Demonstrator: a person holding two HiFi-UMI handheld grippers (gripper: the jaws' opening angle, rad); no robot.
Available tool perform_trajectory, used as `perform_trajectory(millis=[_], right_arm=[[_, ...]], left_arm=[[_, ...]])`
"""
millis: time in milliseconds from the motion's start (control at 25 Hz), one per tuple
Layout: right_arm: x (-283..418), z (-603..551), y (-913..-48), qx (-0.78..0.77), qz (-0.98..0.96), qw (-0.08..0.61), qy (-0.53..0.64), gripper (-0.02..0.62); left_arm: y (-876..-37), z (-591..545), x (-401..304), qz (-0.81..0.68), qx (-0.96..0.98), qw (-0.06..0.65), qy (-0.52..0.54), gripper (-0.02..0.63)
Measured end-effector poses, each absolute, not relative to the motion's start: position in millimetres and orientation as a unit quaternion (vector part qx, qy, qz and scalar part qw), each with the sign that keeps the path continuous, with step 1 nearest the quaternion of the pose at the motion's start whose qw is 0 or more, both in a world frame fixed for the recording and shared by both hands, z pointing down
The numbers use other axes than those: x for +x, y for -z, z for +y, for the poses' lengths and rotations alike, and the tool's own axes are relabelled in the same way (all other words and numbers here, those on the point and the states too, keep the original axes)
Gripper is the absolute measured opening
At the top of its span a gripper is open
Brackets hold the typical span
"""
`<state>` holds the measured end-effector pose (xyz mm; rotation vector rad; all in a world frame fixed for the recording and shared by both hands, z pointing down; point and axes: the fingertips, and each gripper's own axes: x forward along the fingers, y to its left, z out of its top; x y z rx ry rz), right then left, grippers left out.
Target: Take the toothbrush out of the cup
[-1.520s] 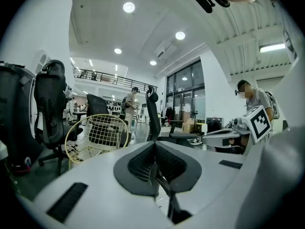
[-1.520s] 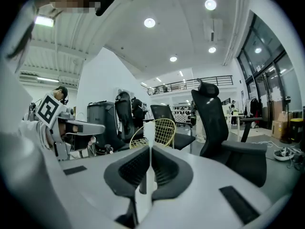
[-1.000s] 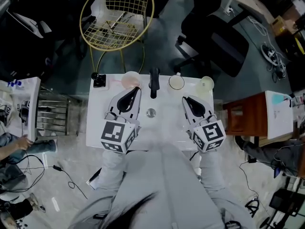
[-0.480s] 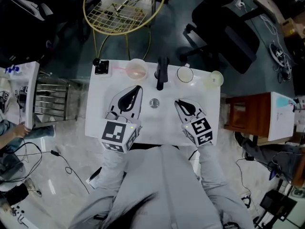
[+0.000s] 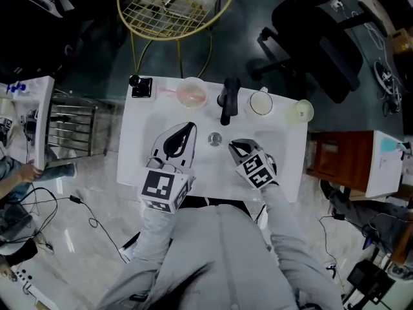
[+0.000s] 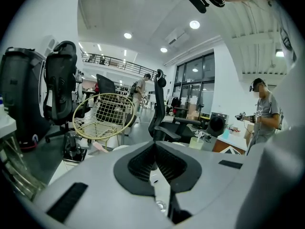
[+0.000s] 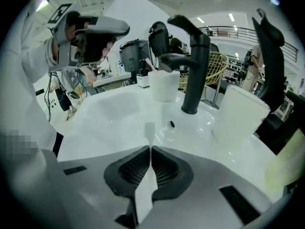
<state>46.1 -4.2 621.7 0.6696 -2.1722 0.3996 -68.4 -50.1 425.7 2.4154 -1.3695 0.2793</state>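
Note:
My right gripper point(image 7: 149, 149) is shut on a thin white toothbrush point(image 7: 148, 130), whose head sticks out past the jaws over the white basin point(image 7: 109, 113). In the head view this gripper point(image 5: 233, 146) hangs just right of the drain point(image 5: 214, 138). Behind it, a white cup point(image 5: 261, 102) stands right of the black faucet point(image 5: 227, 102), and a pink cup point(image 5: 191, 95) with a pink stick in it stands to the left. My left gripper point(image 5: 187, 129) hovers left of the drain, shut and empty; its jaws point(image 6: 155, 144) meet with nothing between them.
A pale yellow-green cup point(image 5: 301, 112) stands at the basin's far right corner and a small black object point(image 5: 141, 86) at its far left corner. A gold wire chair point(image 5: 174, 5) stands behind the sink, and a brown cabinet point(image 5: 339, 157) to its right.
Both grippers have come down toward the basin. The right one dropped further, tipped downward and shifted left toward the drain. The left one sank only a little.

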Motion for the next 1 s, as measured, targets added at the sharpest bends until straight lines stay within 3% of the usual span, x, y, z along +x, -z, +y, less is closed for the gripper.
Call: perform_trajectory(millis=[440, 1000], right_arm=[[28, 6, -696, 0.178, -0.846, 0.472, -0.173, 0.031], [24, 9, -726, 0.17, -0.833, 0.489, -0.193, 0.032]], left_arm=[[-443, -57, -83, -0.497, 0.84, 0.188, -0.11, 0.028], [-438, -62, -97, -0.513, 0.831, 0.184, -0.111, 0.028]])
